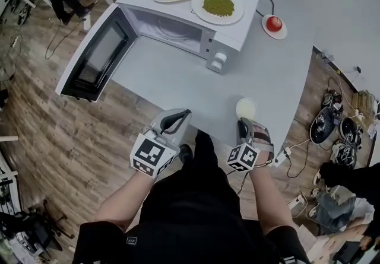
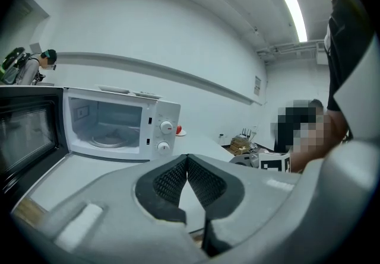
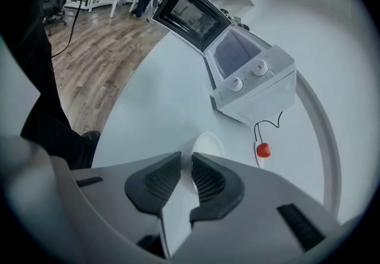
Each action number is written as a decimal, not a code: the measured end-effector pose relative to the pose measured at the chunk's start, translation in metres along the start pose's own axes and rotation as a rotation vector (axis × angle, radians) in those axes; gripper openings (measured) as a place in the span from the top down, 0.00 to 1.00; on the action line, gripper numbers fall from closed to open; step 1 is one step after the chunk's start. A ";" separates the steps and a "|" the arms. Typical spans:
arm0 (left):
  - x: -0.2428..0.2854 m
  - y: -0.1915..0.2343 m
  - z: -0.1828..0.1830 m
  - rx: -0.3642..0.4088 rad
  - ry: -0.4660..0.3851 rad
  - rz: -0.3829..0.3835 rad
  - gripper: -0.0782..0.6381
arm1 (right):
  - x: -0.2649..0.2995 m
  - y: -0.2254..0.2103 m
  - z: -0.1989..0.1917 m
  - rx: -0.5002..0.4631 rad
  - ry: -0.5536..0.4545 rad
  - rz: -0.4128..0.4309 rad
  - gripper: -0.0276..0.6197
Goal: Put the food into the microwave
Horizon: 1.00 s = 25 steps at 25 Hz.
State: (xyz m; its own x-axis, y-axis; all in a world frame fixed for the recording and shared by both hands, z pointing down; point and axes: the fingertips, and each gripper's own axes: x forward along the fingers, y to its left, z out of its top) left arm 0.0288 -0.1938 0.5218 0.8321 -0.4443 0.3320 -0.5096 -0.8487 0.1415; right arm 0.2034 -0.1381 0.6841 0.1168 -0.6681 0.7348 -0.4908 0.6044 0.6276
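The right claw is slightly parted at a plate, contact unclear; left claw pressed together.

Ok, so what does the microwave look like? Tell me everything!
The microwave is a white box sitting on the pale table. Its door, with a dark window, hangs wide open. Inside is a glass turntable, nothing on it. Two round knobs sit on the front. Two plates of food rest on top.
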 end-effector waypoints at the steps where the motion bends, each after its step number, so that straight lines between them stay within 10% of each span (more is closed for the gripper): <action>1: -0.003 0.000 0.000 -0.004 -0.004 0.004 0.88 | -0.001 0.000 0.000 -0.008 0.005 -0.003 0.85; 25: -0.069 0.017 0.052 -0.029 -0.123 0.236 0.88 | -0.088 -0.089 0.116 -0.233 -0.294 -0.159 0.85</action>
State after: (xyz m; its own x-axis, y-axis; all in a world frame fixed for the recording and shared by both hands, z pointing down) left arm -0.0260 -0.1920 0.4528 0.7089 -0.6622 0.2430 -0.6974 -0.7094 0.1013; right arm 0.1372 -0.1832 0.5332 -0.0931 -0.8362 0.5405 -0.2741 0.5434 0.7934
